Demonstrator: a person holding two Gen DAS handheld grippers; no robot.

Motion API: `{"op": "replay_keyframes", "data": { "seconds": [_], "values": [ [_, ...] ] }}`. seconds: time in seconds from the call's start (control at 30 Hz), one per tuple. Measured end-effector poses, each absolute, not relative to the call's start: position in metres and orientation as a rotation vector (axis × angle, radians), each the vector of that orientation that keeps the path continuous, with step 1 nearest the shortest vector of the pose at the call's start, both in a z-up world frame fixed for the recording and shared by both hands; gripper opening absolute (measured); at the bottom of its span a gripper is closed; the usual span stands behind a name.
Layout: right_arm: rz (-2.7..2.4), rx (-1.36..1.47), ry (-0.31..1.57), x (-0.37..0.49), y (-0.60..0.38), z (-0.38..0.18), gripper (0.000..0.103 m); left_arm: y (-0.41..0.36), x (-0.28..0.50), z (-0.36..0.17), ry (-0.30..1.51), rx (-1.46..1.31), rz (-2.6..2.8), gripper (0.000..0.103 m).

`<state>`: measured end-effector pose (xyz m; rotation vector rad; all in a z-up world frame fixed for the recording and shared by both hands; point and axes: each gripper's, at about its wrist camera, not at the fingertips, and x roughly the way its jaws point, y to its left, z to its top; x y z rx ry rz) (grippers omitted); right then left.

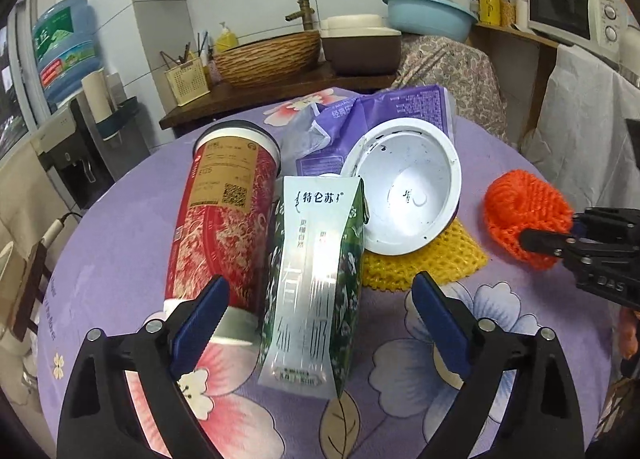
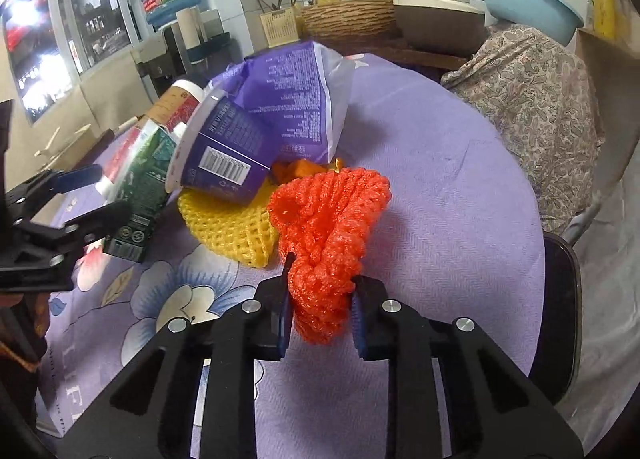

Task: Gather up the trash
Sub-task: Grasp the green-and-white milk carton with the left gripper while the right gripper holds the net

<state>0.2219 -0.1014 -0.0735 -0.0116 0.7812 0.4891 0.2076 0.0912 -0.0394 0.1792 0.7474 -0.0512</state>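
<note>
A green milk carton lies on the purple flowered table, between the jaws of my open left gripper, which straddles it without touching. A red paper cup lies to its left. A white tub rests on a yellow foam net, with a purple bag behind. My right gripper is shut on an orange foam net, which also shows in the left wrist view. The carton, tub and yellow net show at the left of the right wrist view.
A wooden counter with a wicker bowl stands behind the table. A water dispenser is at the left, a microwave at the right. A chair stands at the table's right edge.
</note>
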Motion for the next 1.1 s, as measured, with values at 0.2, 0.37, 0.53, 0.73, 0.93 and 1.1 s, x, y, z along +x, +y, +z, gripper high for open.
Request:
{"op": "replay_keyframes", "data": {
  "seconds": [0.2, 0.37, 0.53, 0.73, 0.93, 1.1],
  "values": [
    [0.508, -0.002, 0.759, 0.207, -0.106, -0.066, 0.024, 0.084, 0.221, -0.046, 0.773, 0.237, -0.052, 0.088],
    [0.522, 0.014, 0.753, 0.197, -0.112, -0.064, 0.024, 0.082, 0.232, -0.053, 0.804, 0.247, -0.048, 0.069],
    [0.526, 0.022, 0.755, 0.191, -0.117, -0.066, 0.024, 0.084, 0.227, -0.051, 0.795, 0.252, -0.016, 0.054],
    [0.529, 0.036, 0.750, 0.188, -0.119, -0.068, 0.024, 0.086, 0.215, -0.047, 0.778, 0.204, -0.014, 0.052],
    [0.544, 0.056, 0.731, 0.181, -0.126, -0.069, 0.024, 0.087, 0.190, -0.044, 0.742, 0.143, -0.035, 0.052],
    [0.556, 0.065, 0.702, 0.171, -0.133, -0.068, 0.024, 0.077, 0.163, -0.036, 0.683, 0.116, -0.059, 0.052]
  ]
}}
